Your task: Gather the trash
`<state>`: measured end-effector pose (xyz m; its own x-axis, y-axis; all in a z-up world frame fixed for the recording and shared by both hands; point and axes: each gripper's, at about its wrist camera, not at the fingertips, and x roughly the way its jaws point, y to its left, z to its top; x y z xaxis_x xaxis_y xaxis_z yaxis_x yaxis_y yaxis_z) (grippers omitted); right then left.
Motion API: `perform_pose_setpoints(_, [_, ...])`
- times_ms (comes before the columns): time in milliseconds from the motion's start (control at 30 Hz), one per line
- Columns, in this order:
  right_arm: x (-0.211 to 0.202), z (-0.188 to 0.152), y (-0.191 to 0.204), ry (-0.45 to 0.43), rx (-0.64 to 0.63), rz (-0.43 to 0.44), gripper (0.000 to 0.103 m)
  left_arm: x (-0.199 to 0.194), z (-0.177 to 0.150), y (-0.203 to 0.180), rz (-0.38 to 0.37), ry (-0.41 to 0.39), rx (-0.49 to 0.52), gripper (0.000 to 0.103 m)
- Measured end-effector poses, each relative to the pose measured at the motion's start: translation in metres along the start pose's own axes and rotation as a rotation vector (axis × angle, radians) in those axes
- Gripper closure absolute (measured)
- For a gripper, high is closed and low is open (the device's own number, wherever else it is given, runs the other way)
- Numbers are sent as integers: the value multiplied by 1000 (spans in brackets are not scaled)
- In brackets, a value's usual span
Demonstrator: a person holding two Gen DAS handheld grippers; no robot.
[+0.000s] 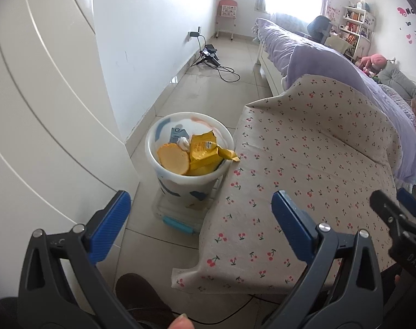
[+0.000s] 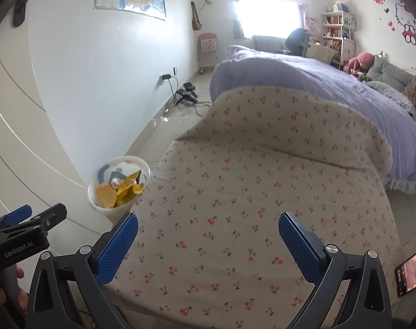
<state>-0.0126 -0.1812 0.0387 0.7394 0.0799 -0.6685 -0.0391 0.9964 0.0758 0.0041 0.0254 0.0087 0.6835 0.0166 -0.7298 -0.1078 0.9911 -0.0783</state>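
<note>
A white trash bin point(image 1: 153, 148) stands on the floor beside the table, left of its edge. In it lie a torn yellow wrapper point(image 1: 203, 150), a round yellow lid point(image 1: 172, 161), a grey-blue carton point(image 1: 176, 134) and a white crumpled scrap point(image 1: 183, 142). My left gripper point(image 1: 201, 222) hangs open above the floor and table edge, nearer than the bin, with nothing between its blue pads. My right gripper point(image 2: 208, 244) is wide open over the cherry-print tablecloth point(image 2: 249, 178), also holding nothing. The bin point(image 2: 96, 205) sits at its lower left. Each gripper shows in the other's view: the right gripper point(image 1: 394, 219), the left gripper point(image 2: 29, 219).
A white wardrobe door point(image 1: 43, 109) rises at the left. The bin rests on a clear plastic box point(image 1: 177, 213). A bed with a purple cover point(image 1: 331, 63) lies behind the table. Cables and a black device point(image 1: 210, 54) sit by the wall. A phone point(image 2: 410, 274) lies at the table's right.
</note>
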Motion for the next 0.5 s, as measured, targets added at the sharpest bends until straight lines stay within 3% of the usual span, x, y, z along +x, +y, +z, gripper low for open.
perform_pose_setpoints(500, [3, -3, -8, -4, 36, -47, 0, -3, -6, -9, 15, -6, 16, 1])
